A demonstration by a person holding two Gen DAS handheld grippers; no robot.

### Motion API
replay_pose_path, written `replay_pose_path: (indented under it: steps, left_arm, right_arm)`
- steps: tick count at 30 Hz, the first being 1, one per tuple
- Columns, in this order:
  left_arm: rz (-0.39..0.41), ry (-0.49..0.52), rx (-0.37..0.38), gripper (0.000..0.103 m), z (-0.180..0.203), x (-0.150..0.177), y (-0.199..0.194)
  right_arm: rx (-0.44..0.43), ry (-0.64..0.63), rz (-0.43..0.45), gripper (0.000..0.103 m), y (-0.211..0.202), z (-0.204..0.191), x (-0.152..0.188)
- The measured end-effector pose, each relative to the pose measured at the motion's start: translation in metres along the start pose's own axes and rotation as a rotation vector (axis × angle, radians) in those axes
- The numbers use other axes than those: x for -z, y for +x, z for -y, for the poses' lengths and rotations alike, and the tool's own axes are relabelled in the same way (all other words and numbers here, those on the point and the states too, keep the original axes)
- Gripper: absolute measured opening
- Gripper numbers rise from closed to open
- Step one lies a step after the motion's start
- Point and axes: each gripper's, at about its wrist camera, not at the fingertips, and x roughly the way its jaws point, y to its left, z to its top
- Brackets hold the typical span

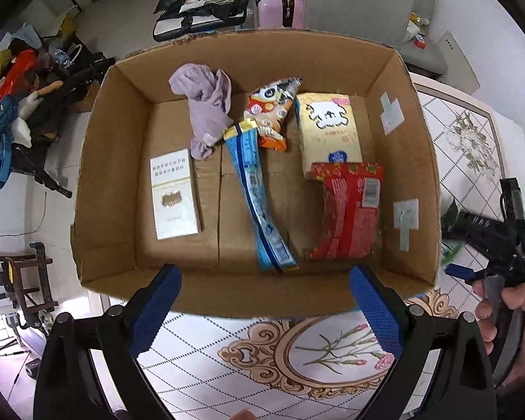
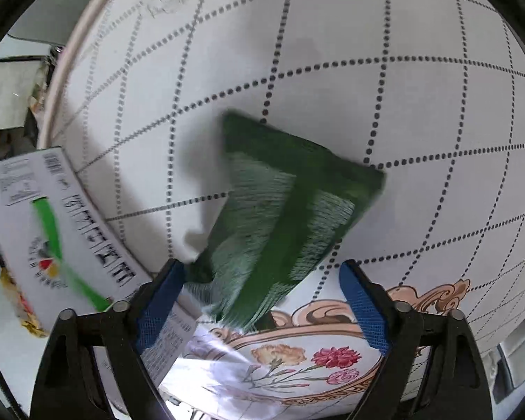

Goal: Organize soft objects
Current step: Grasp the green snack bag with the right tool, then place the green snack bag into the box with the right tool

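Observation:
An open cardboard box (image 1: 406, 161) stands on the patterned table. It holds a purple cloth (image 1: 206, 105), a white packet (image 1: 173, 196), a blue strip packet (image 1: 259, 203), an orange snack bag (image 1: 273, 108), a yellow tissue pack (image 1: 329, 129) and a red packet (image 1: 350, 210). My left gripper (image 1: 262, 301) is open and empty over the box's near wall. My right gripper (image 2: 262, 297) is open; a green scouring pad (image 2: 290, 203), blurred, lies on the table between and beyond its fingers. The right gripper also shows in the left wrist view (image 1: 472, 273), right of the box.
A white carton with a green stripe (image 2: 52, 231) lies at the table's left edge in the right wrist view. A clear plastic wrapper (image 2: 206, 367) lies under the right gripper. Beyond the box are a grey chair (image 1: 360, 0), a pink suitcase (image 1: 280, 3) and floor clutter.

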Motion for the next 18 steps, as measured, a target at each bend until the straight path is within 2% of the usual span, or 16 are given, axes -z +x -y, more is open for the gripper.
replay_pose_path:
  steps: [1,2,3,7,9,14,18]
  left_arm:
    - [-0.001,0.000,-0.002,0.099,-0.001,-0.002,0.001]
    - [-0.002,-0.001,0.000,0.099,-0.002,-0.003,0.001]
    - [-0.005,-0.003,0.002,0.099,-0.003,-0.004,0.001]
    - [-0.018,-0.022,0.023,0.099,-0.011,-0.006,0.001]
    - [-0.025,-0.032,0.034,0.099,-0.017,-0.003,-0.002]
    - [-0.023,-0.047,0.053,0.099,-0.038,0.005,-0.018]
    - [-0.008,-0.072,0.084,0.099,-0.055,0.009,-0.035]
  right_arm:
    - [0.013,-0.005,0.009,0.064,0.000,-0.002,0.001]
    - [0.018,-0.014,0.020,0.048,-0.002,-0.004,0.004]
    - [0.017,-0.028,0.024,0.040,-0.002,-0.007,0.007]
    - [0.092,-0.119,0.062,0.035,-0.009,-0.018,0.020]
    - [0.098,-0.180,0.080,0.034,-0.018,-0.025,0.031]
    - [0.047,-0.372,0.155,0.033,-0.065,-0.051,0.079]
    - [-0.028,-0.563,0.197,0.033,-0.112,-0.093,0.128]
